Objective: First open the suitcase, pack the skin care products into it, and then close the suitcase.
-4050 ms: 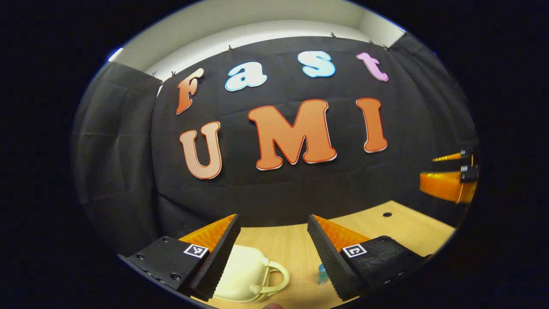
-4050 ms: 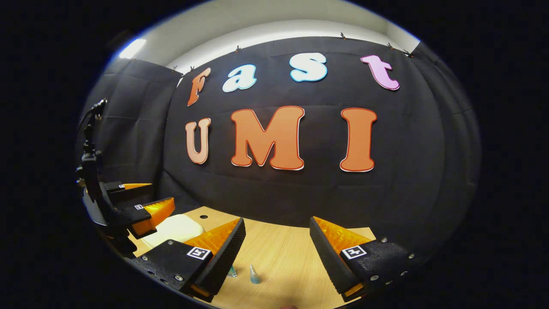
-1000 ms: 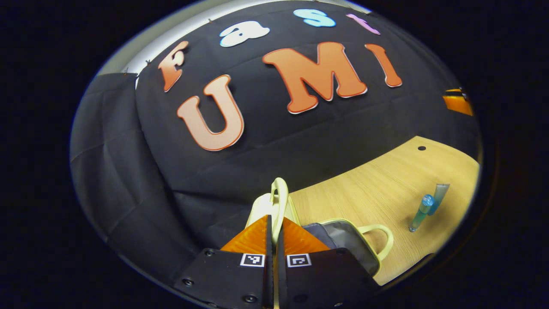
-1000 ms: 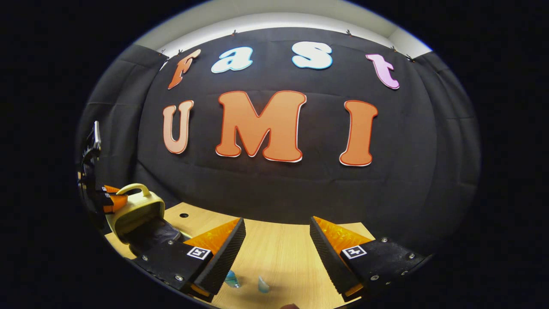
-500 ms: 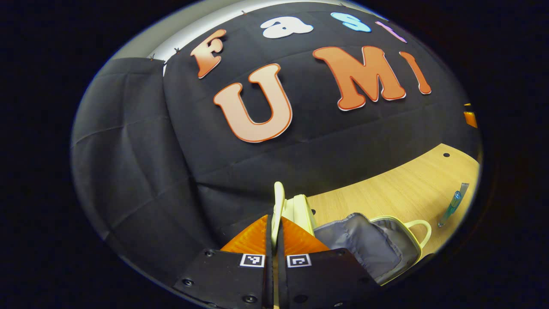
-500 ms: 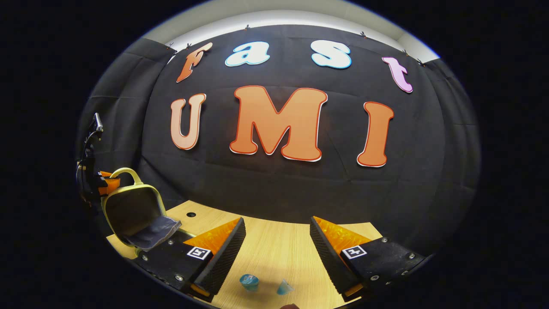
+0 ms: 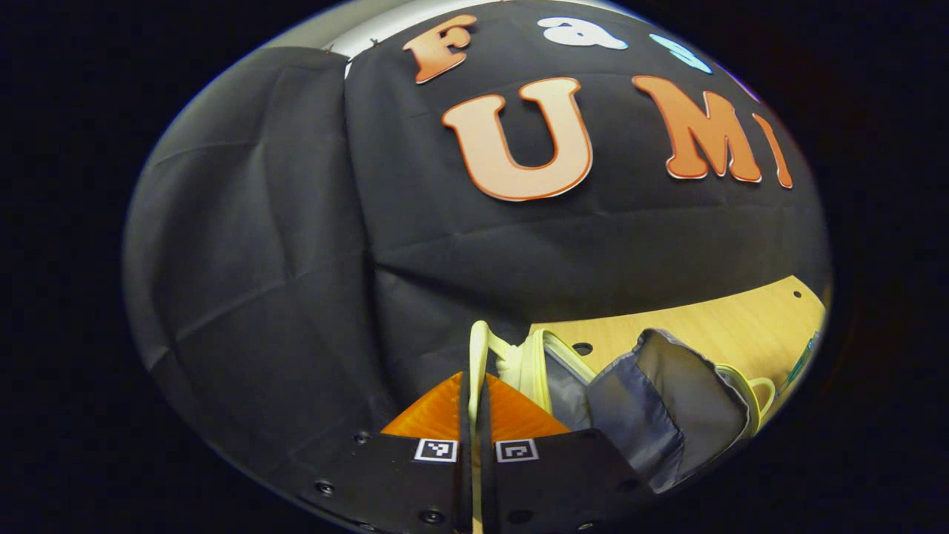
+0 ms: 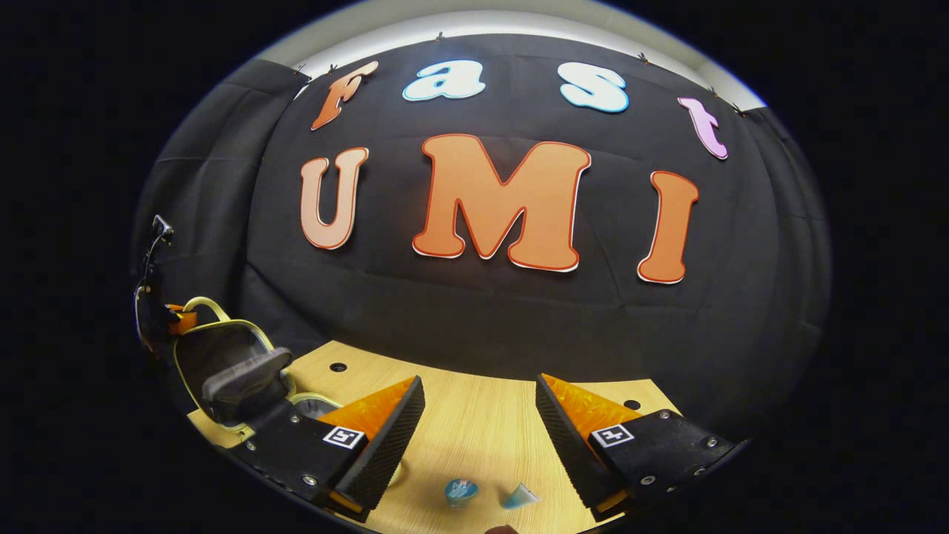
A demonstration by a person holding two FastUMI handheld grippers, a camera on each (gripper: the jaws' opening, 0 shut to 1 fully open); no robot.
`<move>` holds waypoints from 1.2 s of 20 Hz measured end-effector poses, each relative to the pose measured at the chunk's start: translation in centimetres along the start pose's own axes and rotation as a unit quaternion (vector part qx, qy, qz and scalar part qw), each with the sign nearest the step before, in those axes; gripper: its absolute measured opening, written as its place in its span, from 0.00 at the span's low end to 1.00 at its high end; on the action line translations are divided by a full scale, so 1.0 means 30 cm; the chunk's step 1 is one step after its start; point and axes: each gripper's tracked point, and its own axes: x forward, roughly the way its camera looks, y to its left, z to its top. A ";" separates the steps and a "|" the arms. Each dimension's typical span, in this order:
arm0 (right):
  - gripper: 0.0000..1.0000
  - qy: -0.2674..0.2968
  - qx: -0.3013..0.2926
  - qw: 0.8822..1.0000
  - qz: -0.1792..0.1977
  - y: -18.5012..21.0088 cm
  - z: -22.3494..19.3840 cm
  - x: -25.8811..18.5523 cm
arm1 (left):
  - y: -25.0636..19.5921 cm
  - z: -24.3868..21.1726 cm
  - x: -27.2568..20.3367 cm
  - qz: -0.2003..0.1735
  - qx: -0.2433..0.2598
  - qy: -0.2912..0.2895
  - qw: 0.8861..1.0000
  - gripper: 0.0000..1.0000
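A: Surroundings first. What lies around, and what blocks sight?

B: Right gripper view: wooden table (image 8: 474,423) across the lower frame, black cloth wall behind. Two small blue skin care products (image 8: 461,490) sit on the table at bottom centre, between and just in front of the right gripper (image 8: 478,423), whose fingers stand apart with nothing between them. The gripper's left finger (image 8: 385,437) covers the lower part of the suitcase (image 8: 230,363) at lower left.

A: And the left gripper view?

B: The left gripper (image 7: 476,386) sits at bottom centre, fingers together and clamped on the pale yellow handle (image 7: 478,352) of the suitcase lid. The gripper body hides the near part of the case. A sliver of blue product (image 7: 801,363) shows at the far right edge, on the table (image 7: 712,326).

A: Container state and contents?

B: Suitcase open, lid raised near upright. Grey lining (image 7: 667,408) shows inside, with a fabric flap hanging forward. I can't make out any product inside; the base is partly hidden.

A: Change against the frame half a second back?

B: The lid has swung farther open. In the right gripper view the lid and the left gripper (image 8: 167,319) sit nearer the left edge, and the two products appear a little farther right. The right gripper stays spread.
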 end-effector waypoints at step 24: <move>0.96 0.024 0.000 1.000 0.008 -0.104 -0.119 -0.076 | -0.173 -0.142 0.068 0.010 -0.042 0.033 0.999 0.82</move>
